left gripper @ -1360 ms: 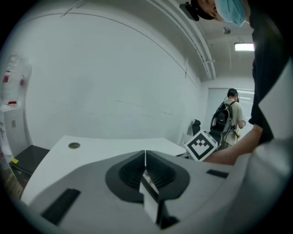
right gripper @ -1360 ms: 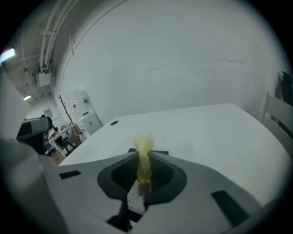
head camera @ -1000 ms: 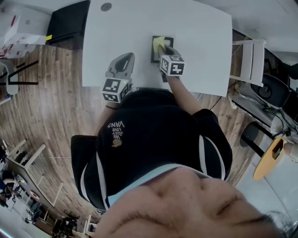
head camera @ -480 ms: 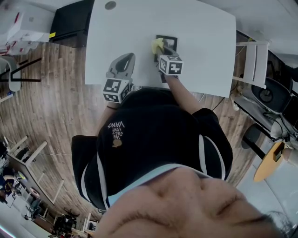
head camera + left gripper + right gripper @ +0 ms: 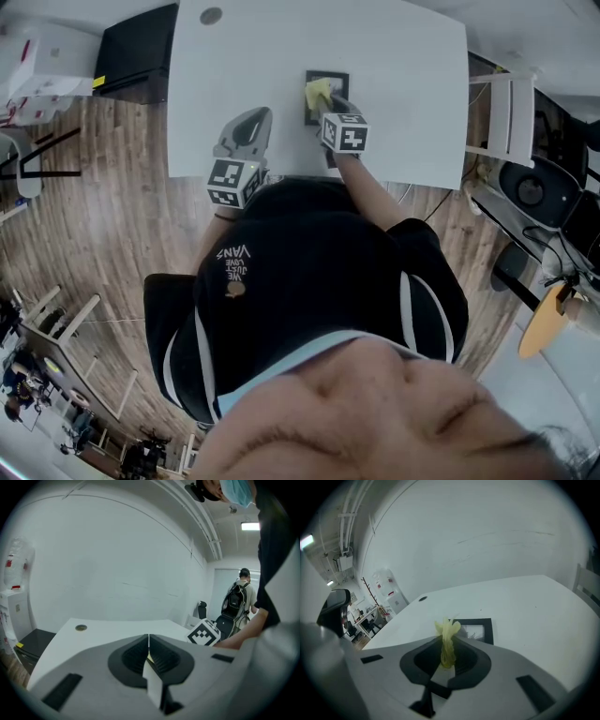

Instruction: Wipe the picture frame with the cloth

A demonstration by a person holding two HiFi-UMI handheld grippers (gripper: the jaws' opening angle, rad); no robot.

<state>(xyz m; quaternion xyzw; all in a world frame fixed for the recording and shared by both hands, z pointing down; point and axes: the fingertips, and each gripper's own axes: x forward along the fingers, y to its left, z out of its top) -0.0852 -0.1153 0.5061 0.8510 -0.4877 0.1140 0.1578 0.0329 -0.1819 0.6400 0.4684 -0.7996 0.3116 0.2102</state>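
A small black picture frame (image 5: 327, 84) (image 5: 480, 629) lies flat on the white table (image 5: 394, 84). My right gripper (image 5: 323, 101) (image 5: 449, 645) is shut on a yellow cloth (image 5: 317, 92) (image 5: 447, 641), which bunches up from between its jaws and hangs over the frame's near left part. My left gripper (image 5: 249, 125) (image 5: 148, 649) rests near the table's front edge, left of the frame, jaws shut with nothing between them.
A small round dark disc (image 5: 211, 16) (image 5: 81, 627) sits at the table's far left. A black cabinet (image 5: 141, 47) stands left of the table, a white chair (image 5: 506, 122) to its right. A person with a backpack (image 5: 240, 597) stands beyond.
The cloth in my right gripper has shifted slightly across the frame's left side; the head view swayed a little. The left gripper has stayed put.
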